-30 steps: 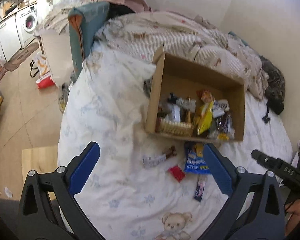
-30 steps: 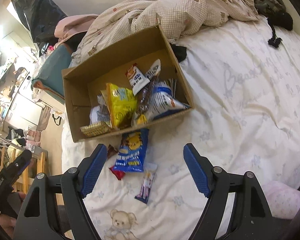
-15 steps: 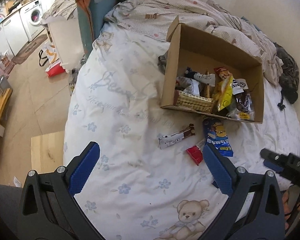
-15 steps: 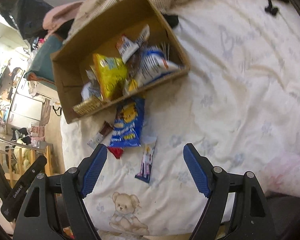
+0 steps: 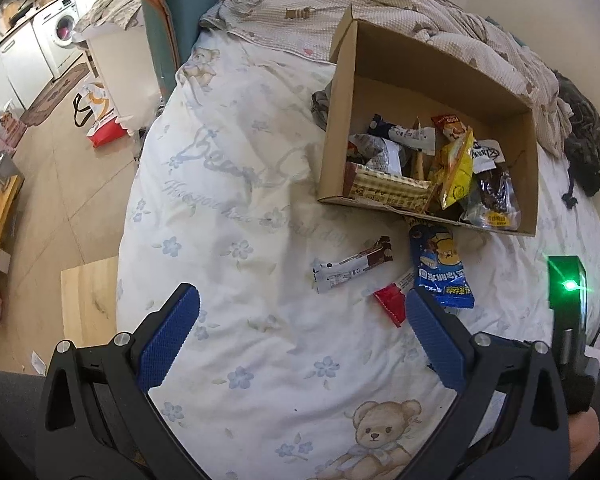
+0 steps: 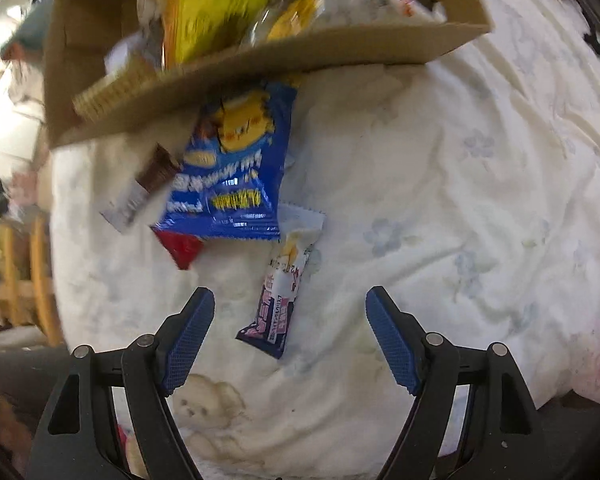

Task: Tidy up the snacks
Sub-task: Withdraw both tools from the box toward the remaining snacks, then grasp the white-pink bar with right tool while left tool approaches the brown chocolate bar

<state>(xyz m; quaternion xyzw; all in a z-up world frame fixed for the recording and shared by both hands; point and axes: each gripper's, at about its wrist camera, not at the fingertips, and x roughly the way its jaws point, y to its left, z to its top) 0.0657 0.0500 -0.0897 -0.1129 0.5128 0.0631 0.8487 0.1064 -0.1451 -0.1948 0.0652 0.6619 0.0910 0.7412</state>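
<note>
A cardboard box [image 5: 342, 92] holding several snack packs sits on the bed; it also shows in the right wrist view [image 6: 260, 60]. In front of it lie a blue snack bag [image 5: 440, 268] [image 6: 236, 172], a brown-and-white bar [image 5: 352, 266] [image 6: 140, 196], a small red packet [image 5: 392, 306] [image 6: 182, 248] and a purple-and-white stick pack [image 6: 278, 300]. My left gripper [image 5: 300, 308] is open above the bed, the red packet beside its right finger. My right gripper [image 6: 290, 304] is open, low over the stick pack, which lies between its fingers.
The white flowered duvet [image 5: 240, 208] has a teddy bear print [image 5: 380, 436] near me. A rumpled checked blanket [image 5: 380, 4] lies behind the box. The bed's left edge drops to the floor, with a wooden board [image 5: 88, 300] and a washing machine [image 5: 58, 36] beyond.
My right gripper has dropped down and forward toward the loose snacks, so the stick pack now lies between its fingers. My left gripper has moved closer over the bed. Both stay open.
</note>
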